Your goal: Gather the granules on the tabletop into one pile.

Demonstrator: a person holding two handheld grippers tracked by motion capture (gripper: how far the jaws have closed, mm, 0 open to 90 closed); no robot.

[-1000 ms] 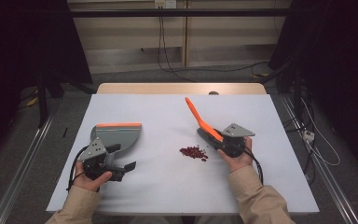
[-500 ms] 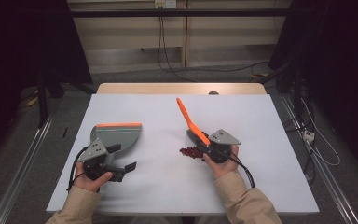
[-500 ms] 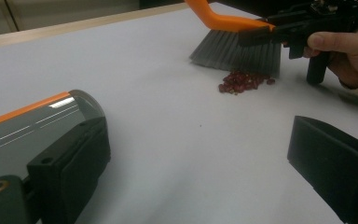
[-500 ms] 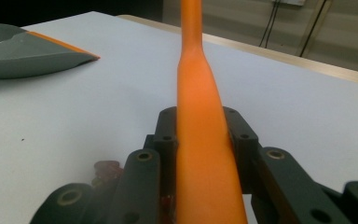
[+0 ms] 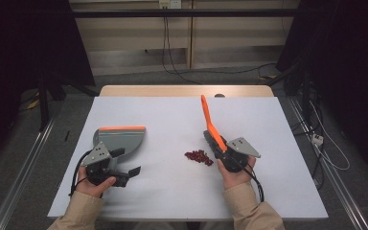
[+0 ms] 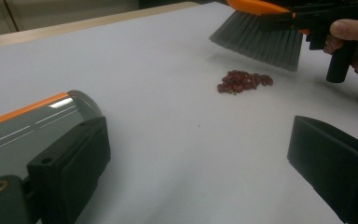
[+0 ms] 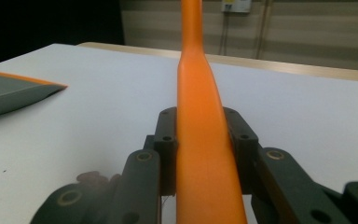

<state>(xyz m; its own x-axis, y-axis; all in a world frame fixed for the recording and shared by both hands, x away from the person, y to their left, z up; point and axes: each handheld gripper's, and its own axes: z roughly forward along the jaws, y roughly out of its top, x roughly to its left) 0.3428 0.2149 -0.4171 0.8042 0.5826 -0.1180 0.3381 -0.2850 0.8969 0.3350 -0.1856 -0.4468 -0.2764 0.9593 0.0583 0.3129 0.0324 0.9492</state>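
Right tongs [image 5: 219,145] astride brush [image 5: 210,125]

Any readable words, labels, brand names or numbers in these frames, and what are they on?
None can be read.
Dustpan: plain grey with an orange edge, no lettering.
Brush: plain orange handle, no marking.
Wall socket plate: too small and blurred to read anything.
Table: bare white surface.

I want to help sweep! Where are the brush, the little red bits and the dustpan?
brush [image 5: 206,117]: high view, on its orange handle.
little red bits [image 6: 243,81]: left gripper view, middle of the pile.
dustpan [image 5: 121,139]: high view, on its grey pan below the orange edge.
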